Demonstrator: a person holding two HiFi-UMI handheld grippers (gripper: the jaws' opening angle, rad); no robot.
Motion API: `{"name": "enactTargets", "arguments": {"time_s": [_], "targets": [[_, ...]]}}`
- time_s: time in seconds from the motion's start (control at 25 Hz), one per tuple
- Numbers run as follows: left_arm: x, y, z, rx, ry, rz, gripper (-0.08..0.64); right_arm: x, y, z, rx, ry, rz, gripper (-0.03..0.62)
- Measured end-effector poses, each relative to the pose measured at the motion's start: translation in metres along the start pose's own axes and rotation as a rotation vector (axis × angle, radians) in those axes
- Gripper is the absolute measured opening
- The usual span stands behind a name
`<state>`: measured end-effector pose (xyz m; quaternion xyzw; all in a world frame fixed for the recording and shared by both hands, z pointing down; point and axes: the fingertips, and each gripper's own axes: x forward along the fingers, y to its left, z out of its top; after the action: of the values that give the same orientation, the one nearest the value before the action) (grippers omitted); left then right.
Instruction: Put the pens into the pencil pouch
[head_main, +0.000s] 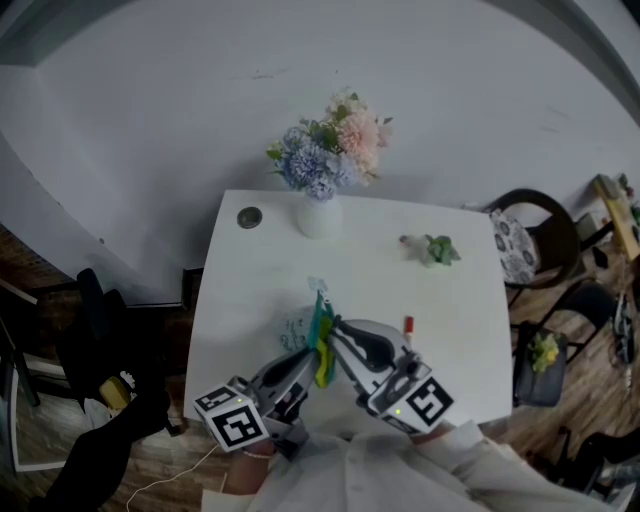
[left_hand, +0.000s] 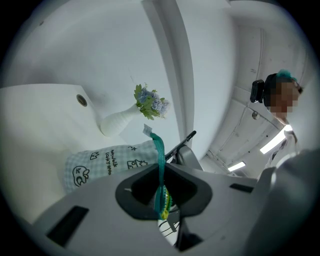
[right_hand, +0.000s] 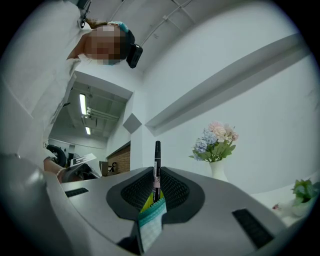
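Left gripper (left_hand: 161, 190) jaws are pinching the checked fabric pouch (left_hand: 107, 160) — teal edge. Right gripper (right_hand: 156, 187) jaws are squeezing a slim black pen (right_hand: 157, 160).

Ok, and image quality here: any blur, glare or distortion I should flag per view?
Head view: dim and soft throughout, no hard shadows on the table. Left gripper view: heavy fisheye with black corners, ceiling light strips blown out, pencil pouch print crisp. Right gripper view: same fisheye, pen sharp, no glare on it.
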<state>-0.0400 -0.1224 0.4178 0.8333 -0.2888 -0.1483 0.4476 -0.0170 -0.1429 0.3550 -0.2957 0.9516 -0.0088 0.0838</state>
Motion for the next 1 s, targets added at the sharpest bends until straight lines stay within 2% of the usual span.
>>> {"name": "enactTargets", "arguments": {"time_s": [0.52,0.68,0.84,1.0], "targets": [[0.0,-0.001,-0.003,0.02,0.017,-0.003,0.034,-0.016,0.0,-0.004,-0.018,0.064,-0.04,0.044],[0.001,-0.002,-0.005,0.024,0.029,-0.011,0.034,-0.022,-0.006,-0.006,-0.09,0.108,-0.073,0.044],[0.003,-0.003,-0.007,0.032,0.046,-0.02,0.034,-0.038,-0.024,-0.018,-0.224,0.208,-0.139,0.044],[0.005,-0.004,-0.01,0.037,0.061,-0.031,0.034,-0.074,-0.061,-0.051,-0.299,0.46,-0.275,0.044]]}}
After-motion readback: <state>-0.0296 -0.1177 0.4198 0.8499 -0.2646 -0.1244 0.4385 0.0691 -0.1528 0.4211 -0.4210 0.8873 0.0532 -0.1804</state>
